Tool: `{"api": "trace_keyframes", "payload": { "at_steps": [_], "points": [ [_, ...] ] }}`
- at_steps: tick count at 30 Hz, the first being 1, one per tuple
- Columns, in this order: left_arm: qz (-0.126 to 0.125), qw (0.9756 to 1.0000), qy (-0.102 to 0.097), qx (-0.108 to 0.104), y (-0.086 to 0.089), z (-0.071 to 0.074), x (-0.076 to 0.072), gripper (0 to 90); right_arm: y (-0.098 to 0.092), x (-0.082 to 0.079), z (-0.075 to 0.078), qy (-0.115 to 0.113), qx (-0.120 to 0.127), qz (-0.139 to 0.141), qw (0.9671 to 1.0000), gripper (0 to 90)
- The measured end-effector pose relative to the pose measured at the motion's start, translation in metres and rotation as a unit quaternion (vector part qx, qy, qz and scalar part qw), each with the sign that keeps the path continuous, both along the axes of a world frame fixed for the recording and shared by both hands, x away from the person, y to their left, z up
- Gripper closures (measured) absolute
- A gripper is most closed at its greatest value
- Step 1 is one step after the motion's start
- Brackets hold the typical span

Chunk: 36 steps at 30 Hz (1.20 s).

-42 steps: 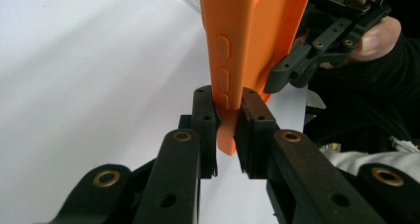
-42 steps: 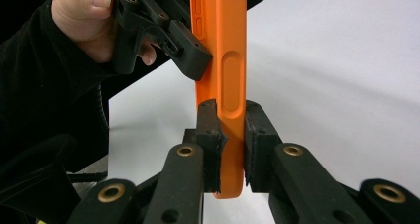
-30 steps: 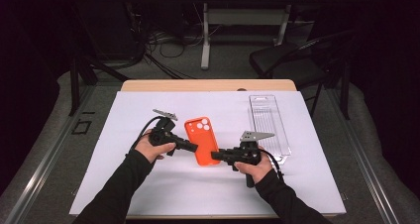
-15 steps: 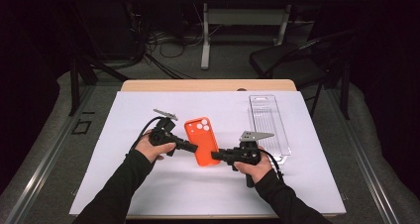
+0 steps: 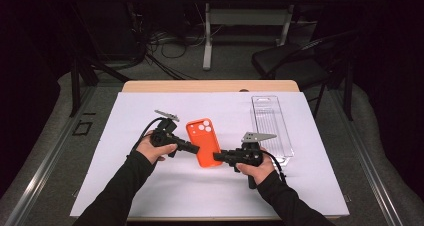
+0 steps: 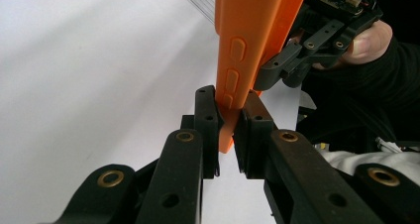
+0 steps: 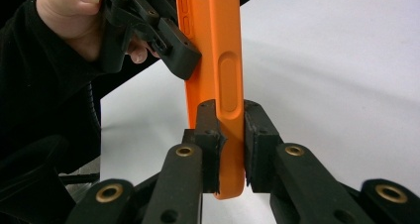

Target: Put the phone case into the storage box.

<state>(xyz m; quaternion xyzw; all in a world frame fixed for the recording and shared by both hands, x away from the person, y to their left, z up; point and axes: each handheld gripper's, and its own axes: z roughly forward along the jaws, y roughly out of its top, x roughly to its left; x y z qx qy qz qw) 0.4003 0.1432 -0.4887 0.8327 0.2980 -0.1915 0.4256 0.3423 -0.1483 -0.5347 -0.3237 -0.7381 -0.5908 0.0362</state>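
While nothing has shifted since before, both grippers (left gripper, right gripper) stay clamped on the orange phone case

Your table bright under overhead light, room behind dark. White sheet near blown out in both gripper views. Soft shadows under your forearms. Near jaws slightly soft; high view grainy.

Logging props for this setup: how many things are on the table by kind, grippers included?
Orange phone case: 1
Clear plastic tray: 1
Grippers: 2, left gripper and right gripper, both shut on the case
White sheet: 1
Total: 5
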Motion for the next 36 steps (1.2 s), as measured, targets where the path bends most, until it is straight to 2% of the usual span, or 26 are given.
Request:
{"api": "trace_keyframes", "payload": {
  "at_steps": [14, 25, 36],
  "points": [
    [-0.005, 0.9999, 0.002, 0.010, -0.0007, -0.0001, -0.0010, 81.4, -0.0006, -0.0003, 0.0013, 0.001, -0.001, -0.001, 1.0000, 76.5],
    [-0.002, 0.9998, 0.001, 0.018, -0.0022, 0.0002, -0.0026, 81.4, -0.0001, -0.0001, 0.0016, -0.007, -0.005, -0.013, 0.9999, 56.7],
    [0.020, 0.9993, 0.005, 0.033, -0.0010, 0.0028, -0.0048, 81.3, -0.0025, -0.0015, 0.0056, -0.026, -0.011, -0.033, 0.9991, 51.6]
  ]
}}
